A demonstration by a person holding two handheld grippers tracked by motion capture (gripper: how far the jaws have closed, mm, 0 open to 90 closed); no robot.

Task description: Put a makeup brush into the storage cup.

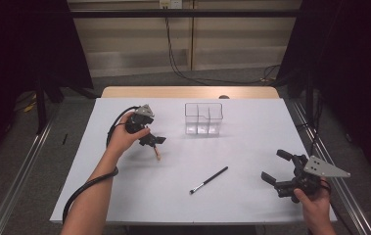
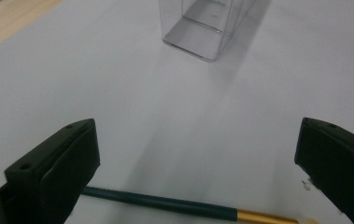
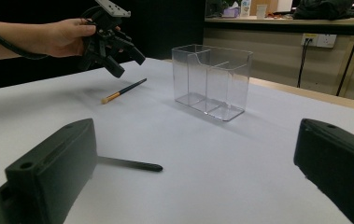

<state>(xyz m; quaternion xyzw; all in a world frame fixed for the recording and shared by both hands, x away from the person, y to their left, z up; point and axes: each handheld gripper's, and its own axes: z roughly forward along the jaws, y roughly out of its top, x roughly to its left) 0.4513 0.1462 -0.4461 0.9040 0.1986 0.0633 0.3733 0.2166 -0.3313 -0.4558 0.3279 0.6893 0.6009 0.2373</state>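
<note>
Nothing has been put in the clear plastic box with compartments [image 1: 203, 118] yet; both brushes are still lying on the white bench [image 1: 251, 196]. The left gripper [image 1: 152, 140] is held wide open just above the green-handled brush with a gold band [image 2: 165, 203], left of the box. The right gripper [image 1: 277, 166] is wide open too, holding nothing. The thin black brush [image 1: 208, 179] lies in front of the box, apart from it.

On the counter [image 1: 124, 196], the divided box [image 1: 203, 118] stands upper centre of the high view. One brush [image 1: 156, 152] lies to its lower left (under the left hand-held gripper [image 1: 150, 138]); another brush [image 1: 208, 179] lies below it, left of the right hand-held gripper [image 1: 277, 167].
</note>
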